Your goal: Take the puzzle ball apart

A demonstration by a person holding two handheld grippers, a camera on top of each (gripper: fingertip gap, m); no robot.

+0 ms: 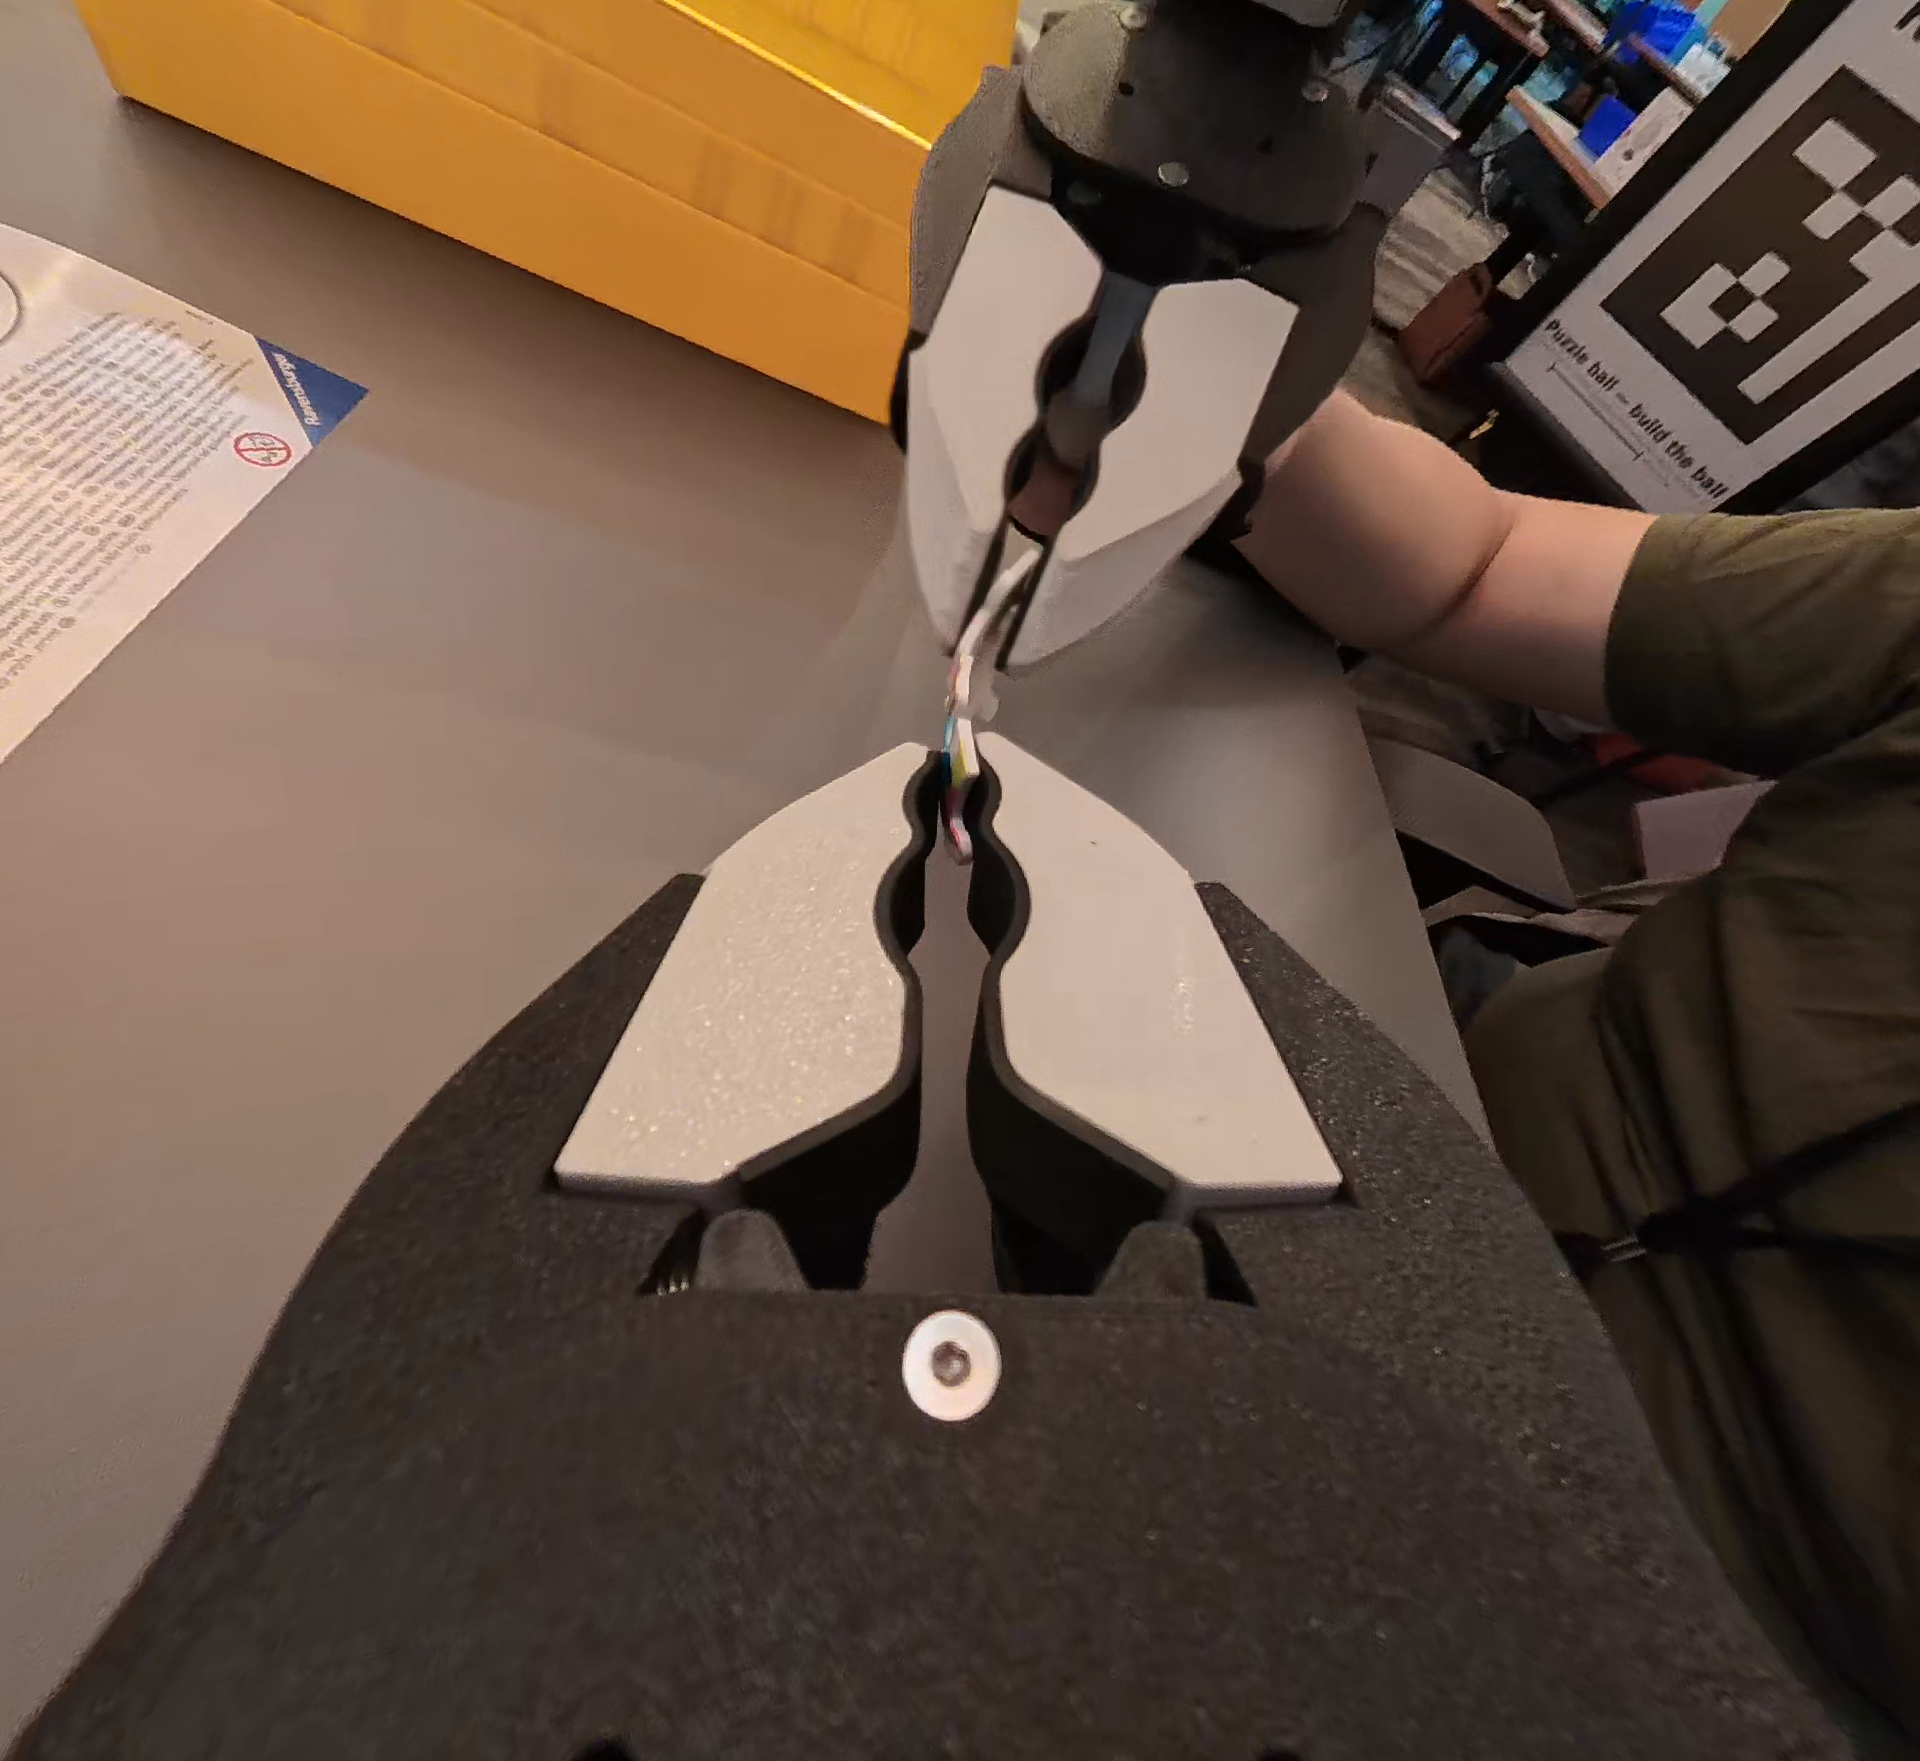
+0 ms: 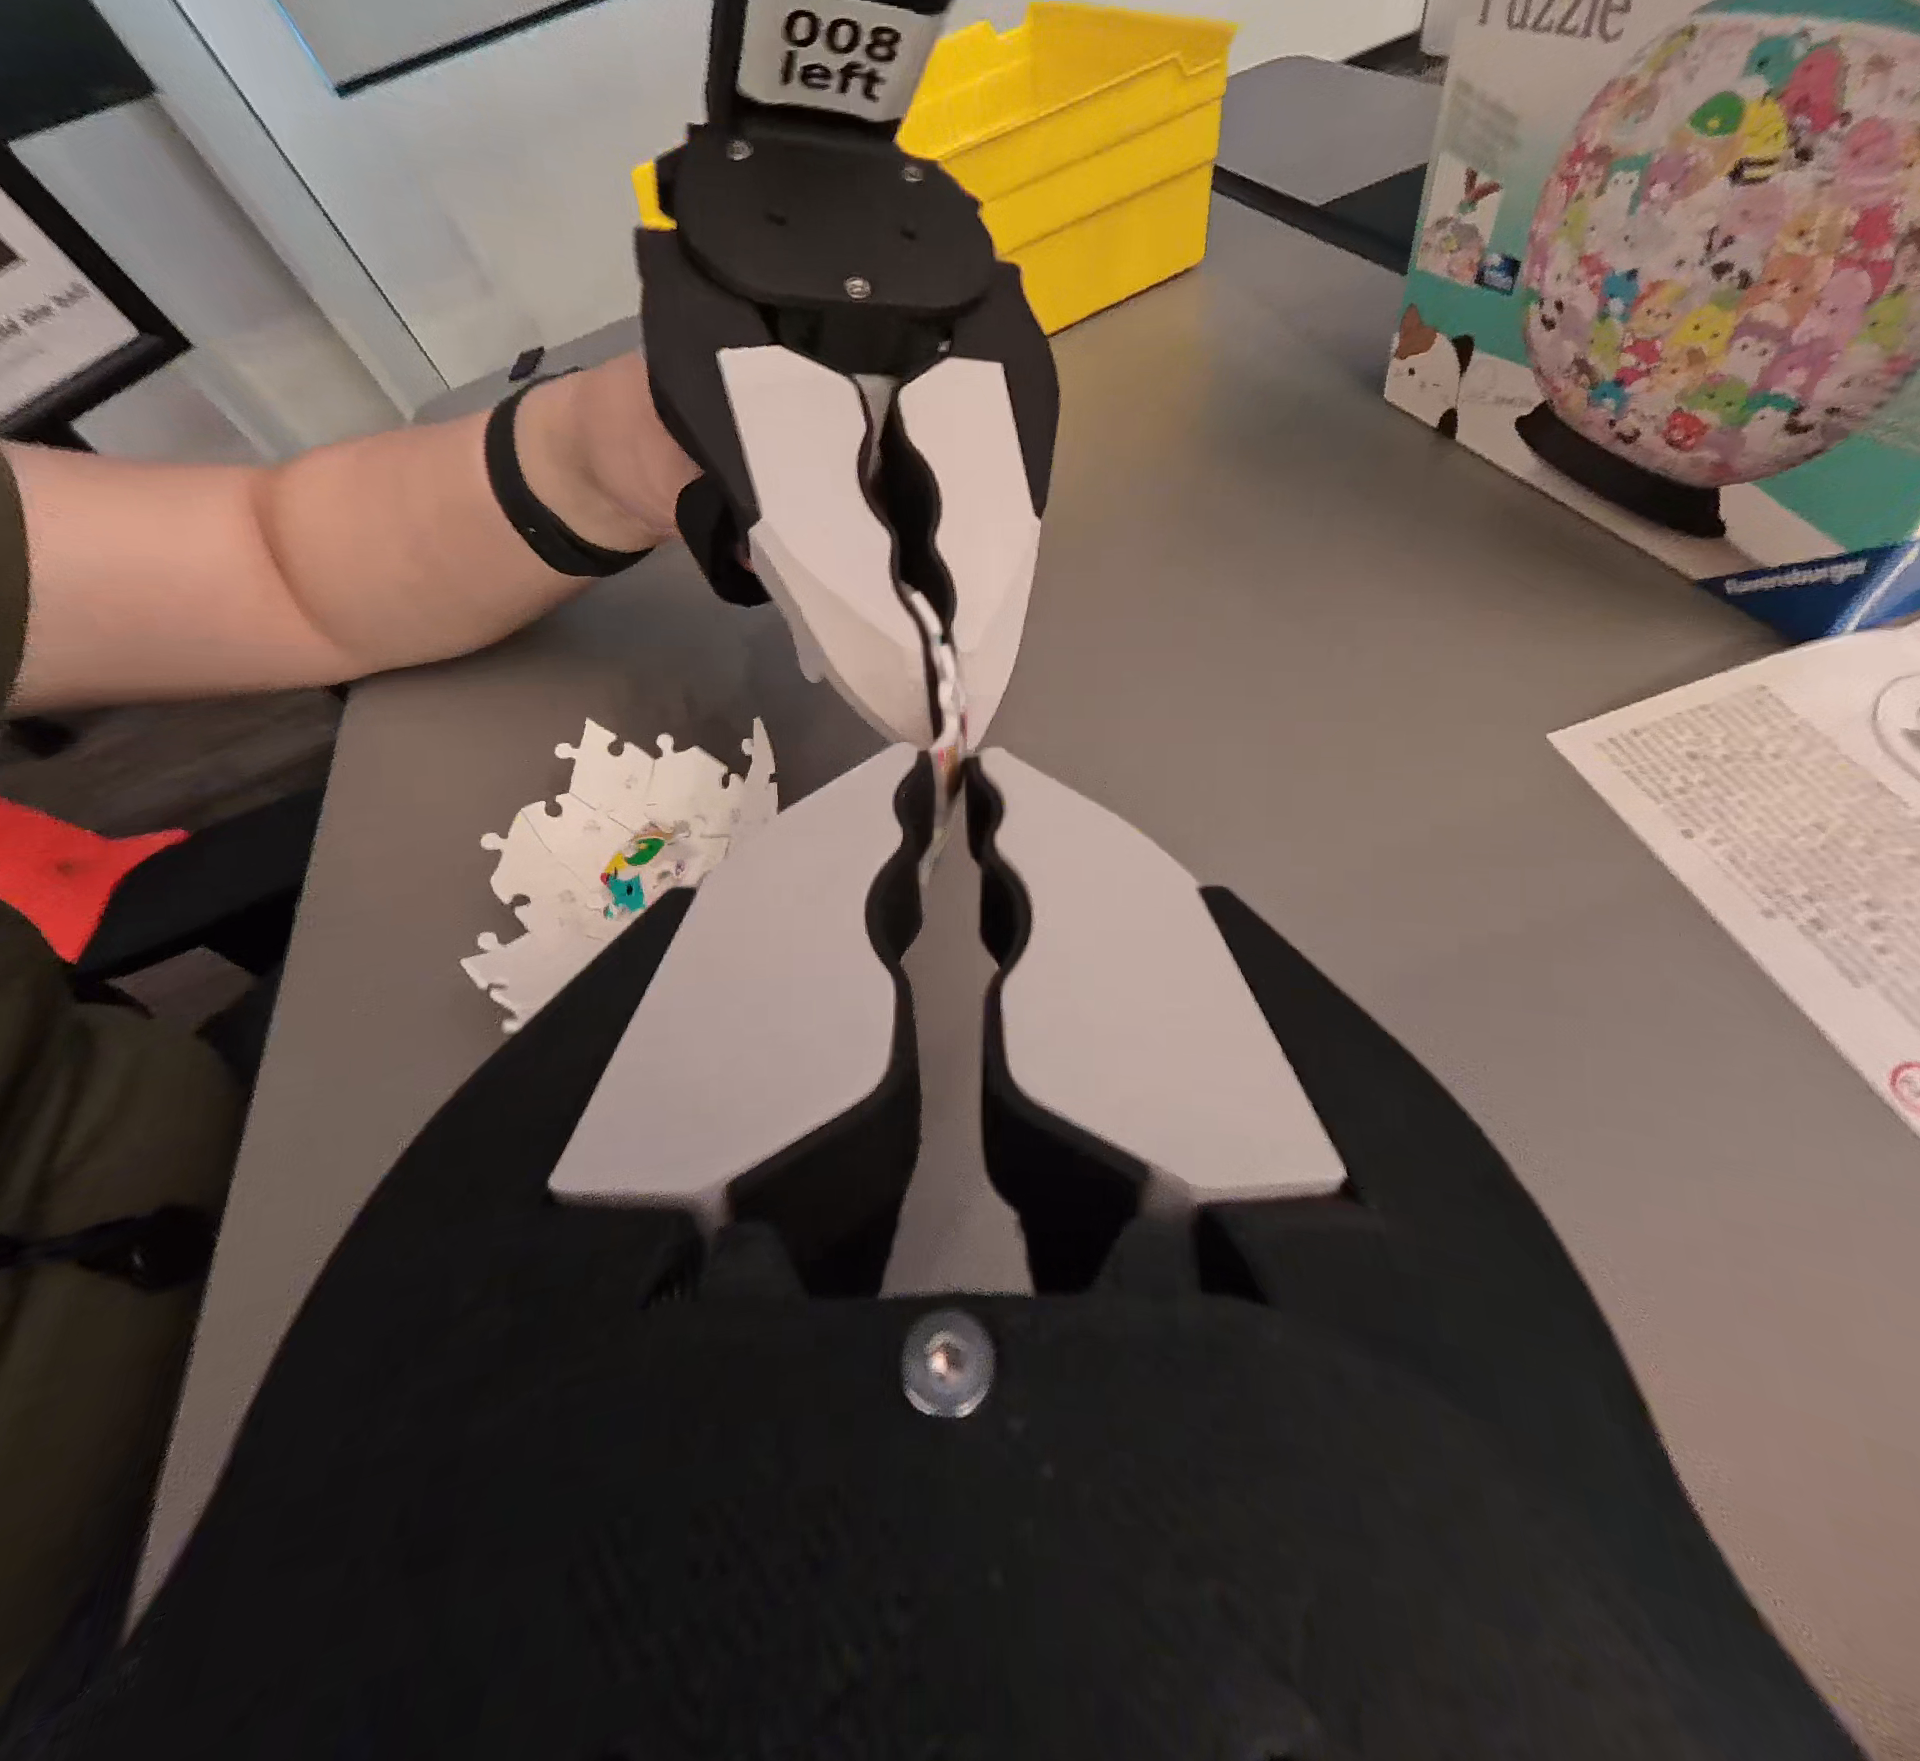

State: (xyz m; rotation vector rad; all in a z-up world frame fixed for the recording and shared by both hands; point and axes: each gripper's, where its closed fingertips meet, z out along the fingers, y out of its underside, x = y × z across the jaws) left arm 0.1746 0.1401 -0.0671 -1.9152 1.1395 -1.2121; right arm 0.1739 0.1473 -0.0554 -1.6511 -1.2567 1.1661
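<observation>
Landmark: yellow bin (image 2: 1081, 163) at the far side of the grey table (image 2: 1299, 568).
Ball shell: we see a curved fragment of joined puzzle pieces (image 2: 623, 864), white inside face up, colour showing through a gap, lying on the table well in front of the bin and left of both grippers.
Left gripper (image 1: 954, 781): clenched on one end of a small strip of pieces (image 1: 964, 724), held in the air in front of the bin.
Strip: thin, edge-on to us, white back with coloured print; it bridges the two gripper tips. We cannot tell how many pieces it has.
Right gripper (image 2: 948, 776): clenched on the other end of the strip, tip to tip with the left.
Step in hand: we judge we are splitting this strip at a joint.
How: hold one side fixed and bend or twist the other about the seam, not a straight pull; keep grips close to the joint.
Risk: tabs may bend or a piece may drop.
Puzzle box (image 2: 1683, 257): right of the bin.
Instruction sheet (image 2: 1766, 838): nearer than the box, at the right edge.
</observation>
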